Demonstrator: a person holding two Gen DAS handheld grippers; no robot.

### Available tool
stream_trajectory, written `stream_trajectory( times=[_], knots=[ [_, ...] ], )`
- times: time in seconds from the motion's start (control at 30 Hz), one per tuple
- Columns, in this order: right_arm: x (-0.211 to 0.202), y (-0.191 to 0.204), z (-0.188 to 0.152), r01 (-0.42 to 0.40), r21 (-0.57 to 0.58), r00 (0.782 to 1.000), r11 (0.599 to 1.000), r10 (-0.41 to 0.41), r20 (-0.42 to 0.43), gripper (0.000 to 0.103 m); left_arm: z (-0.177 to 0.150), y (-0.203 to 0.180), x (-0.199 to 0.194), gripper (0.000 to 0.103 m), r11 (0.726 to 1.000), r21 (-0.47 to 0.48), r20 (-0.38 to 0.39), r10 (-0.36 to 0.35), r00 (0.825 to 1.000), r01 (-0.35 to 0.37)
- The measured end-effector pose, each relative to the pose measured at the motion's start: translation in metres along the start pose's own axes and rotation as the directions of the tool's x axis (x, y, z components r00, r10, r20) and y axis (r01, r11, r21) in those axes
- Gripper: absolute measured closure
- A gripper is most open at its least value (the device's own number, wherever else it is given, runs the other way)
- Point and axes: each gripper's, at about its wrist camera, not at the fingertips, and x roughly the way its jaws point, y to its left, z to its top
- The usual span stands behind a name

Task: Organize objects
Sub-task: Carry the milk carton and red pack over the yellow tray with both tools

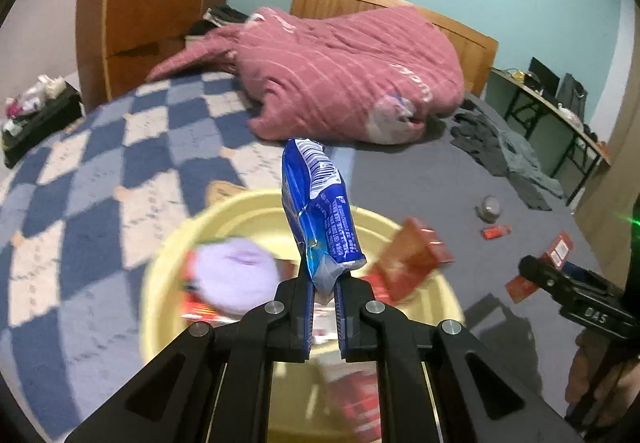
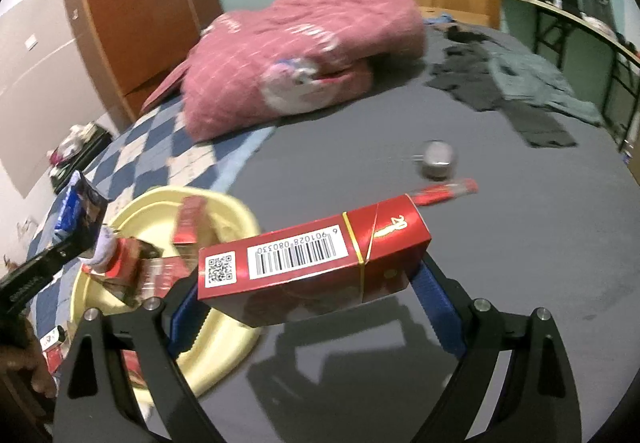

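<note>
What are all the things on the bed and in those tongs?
Shiny blue plastic snack packet: one, blue, clamped in the left tongs above the basin.
Red cardboard box with barcode: one, red, between the right tongs' fingers.
Round pale yellow plastic basin: one, yellow, on the bed, holding red packets and something lilac.
Small round silver tin: one, silver, on the grey sheet.
Slim red packet: one, beside the tin.
Crumpled pink quilt: one, by the headboard.
Dark clothes: pile, grey, far right.
Left tongs: black, shut.
Right tongs: black, gripping.

Smeared by motion: lilac bundle (image 1: 236, 275) and red packs (image 1: 412, 263) in the yellow basin (image 1: 168, 267). Cut by the frame edge: basin's near rim. Unreadable: blue packet (image 1: 320, 211) print.
</note>
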Motion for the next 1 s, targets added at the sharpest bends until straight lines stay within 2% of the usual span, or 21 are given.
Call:
stream_trajectory(
  times=[0.1,0.27,0.5,1.0],
  knots=[
    [0.012,0.018,0.001,-0.026,-0.011,1.000,1.000,0.026,-0.008,0.011,0.006,0.015,-0.011,0.096,0.999,0.007,0.021,0.033,0.999,-0.033],
    [0.025,0.038,0.001,-0.053,-0.044,0.998,0.998,0.052,-0.025,0.011,0.008,0.029,-0.017,0.095,0.999,-0.008,0.027,0.034,0.999,-0.034],
    [0.040,0.064,-0.005,-0.065,-0.115,0.997,0.991,0.061,-0.045,0.011,-0.003,0.035,0.011,0.095,1.000,-0.013,-0.024,0.014,1.000,-0.015],
    [0.068,0.114,-0.017,-0.129,-0.250,0.991,0.960,0.113,-0.078,0.011,-0.011,0.048,0.027,0.093,1.000,0.002,0.002,-0.011,1.000,0.011]
  ],
)
